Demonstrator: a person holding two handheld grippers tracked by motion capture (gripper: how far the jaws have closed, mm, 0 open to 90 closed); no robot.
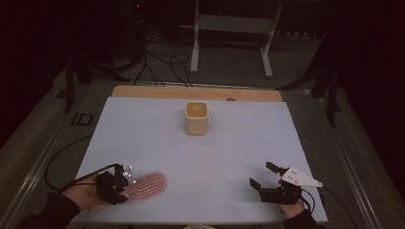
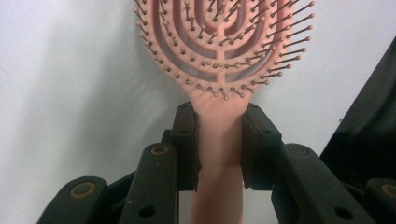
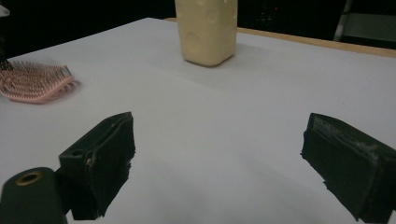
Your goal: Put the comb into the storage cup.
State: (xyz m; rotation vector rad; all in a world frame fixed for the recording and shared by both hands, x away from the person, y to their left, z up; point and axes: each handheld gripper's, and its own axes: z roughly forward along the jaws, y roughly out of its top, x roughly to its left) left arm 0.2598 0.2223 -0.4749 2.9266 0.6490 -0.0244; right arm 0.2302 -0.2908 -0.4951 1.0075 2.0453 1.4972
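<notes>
Lying bristles-up at the table's (image 1: 143,138) near left corner, the pink hairbrush (image 2: 219,42) has its handle clamped between the left tongs (image 2: 218,140); its tip is cut off. The right tongs (image 3: 219,163) gape wide apart, well short of the cream cup (image 3: 207,30).

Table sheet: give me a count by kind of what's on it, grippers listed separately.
Pink hairbrush: 1, handle clamped in the left gripper
Cream square cup: 1
Grippers: 2, with the right gripper open and holding nothing
Total: 2 things, 2 grippers
</notes>
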